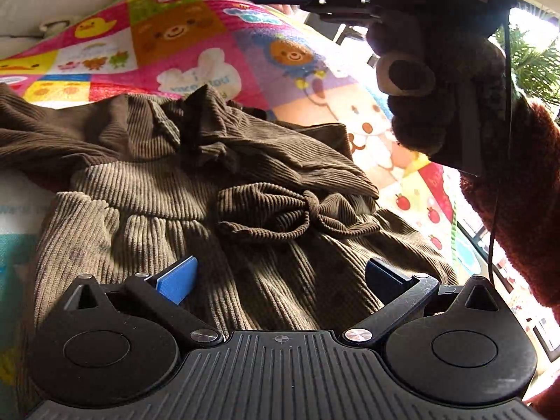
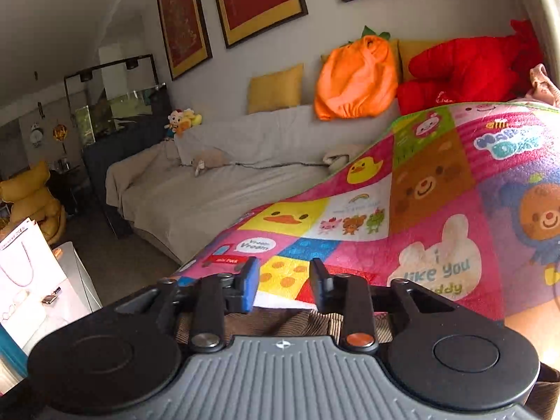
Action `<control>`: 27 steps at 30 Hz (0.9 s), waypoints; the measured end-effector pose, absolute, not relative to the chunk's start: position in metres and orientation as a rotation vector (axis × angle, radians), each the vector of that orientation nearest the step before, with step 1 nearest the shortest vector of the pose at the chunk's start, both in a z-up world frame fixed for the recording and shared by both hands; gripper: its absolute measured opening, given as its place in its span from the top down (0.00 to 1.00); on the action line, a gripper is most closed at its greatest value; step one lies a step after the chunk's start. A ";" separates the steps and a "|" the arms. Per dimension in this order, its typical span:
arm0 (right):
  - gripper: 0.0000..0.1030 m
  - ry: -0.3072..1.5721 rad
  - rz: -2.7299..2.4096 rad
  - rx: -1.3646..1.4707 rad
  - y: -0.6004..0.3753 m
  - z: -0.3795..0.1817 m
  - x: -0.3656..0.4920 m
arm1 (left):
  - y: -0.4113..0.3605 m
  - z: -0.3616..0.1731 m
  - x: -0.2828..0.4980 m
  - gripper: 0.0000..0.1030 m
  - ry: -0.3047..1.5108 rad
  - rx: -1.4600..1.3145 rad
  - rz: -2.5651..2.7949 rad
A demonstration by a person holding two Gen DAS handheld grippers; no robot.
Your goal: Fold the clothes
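A brown corduroy garment (image 1: 196, 189) with a tied bow (image 1: 301, 213) lies crumpled on a colourful cartoon blanket (image 1: 182, 42). My left gripper (image 1: 280, 280) is open just above the garment's near part, holding nothing. My right gripper (image 2: 284, 287) is open with a moderate gap, raised over the blanket (image 2: 437, 192); a strip of the brown garment (image 2: 280, 322) shows under its body. The right gripper also shows at the top of the left wrist view (image 1: 336, 0), held by a hand in a fuzzy brown sleeve.
A grey sofa (image 2: 217, 189) stands beyond the blanket with yellow cushions (image 2: 276, 87), an orange plush (image 2: 357, 77) and a red plush (image 2: 465, 66). A white paper bag (image 2: 24, 273) stands at the left. A plant (image 1: 535, 63) stands by the window at the right.
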State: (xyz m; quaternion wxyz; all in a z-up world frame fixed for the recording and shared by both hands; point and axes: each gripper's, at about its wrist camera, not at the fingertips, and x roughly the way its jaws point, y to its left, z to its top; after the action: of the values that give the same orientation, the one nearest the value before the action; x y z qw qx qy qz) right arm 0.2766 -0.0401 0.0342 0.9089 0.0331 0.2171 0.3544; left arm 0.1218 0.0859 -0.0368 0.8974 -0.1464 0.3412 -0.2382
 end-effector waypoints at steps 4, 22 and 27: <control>0.50 0.411 0.646 0.048 -0.077 0.030 0.259 | 0.133 -0.017 0.127 0.00 0.659 -0.494 -0.375; 0.39 0.427 0.420 0.135 -0.197 -0.008 0.188 | 0.309 -0.037 0.193 0.84 0.644 -0.736 0.433; 0.37 0.404 0.390 0.175 -0.216 -0.009 0.180 | 0.260 0.025 0.191 0.96 0.506 -0.556 0.291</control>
State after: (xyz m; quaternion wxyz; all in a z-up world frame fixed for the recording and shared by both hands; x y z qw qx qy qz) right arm 0.1803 -0.2161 -0.0095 0.9571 0.0864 0.1990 0.1922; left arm 0.1908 0.2601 0.0248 0.9198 -0.2707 0.2463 0.1414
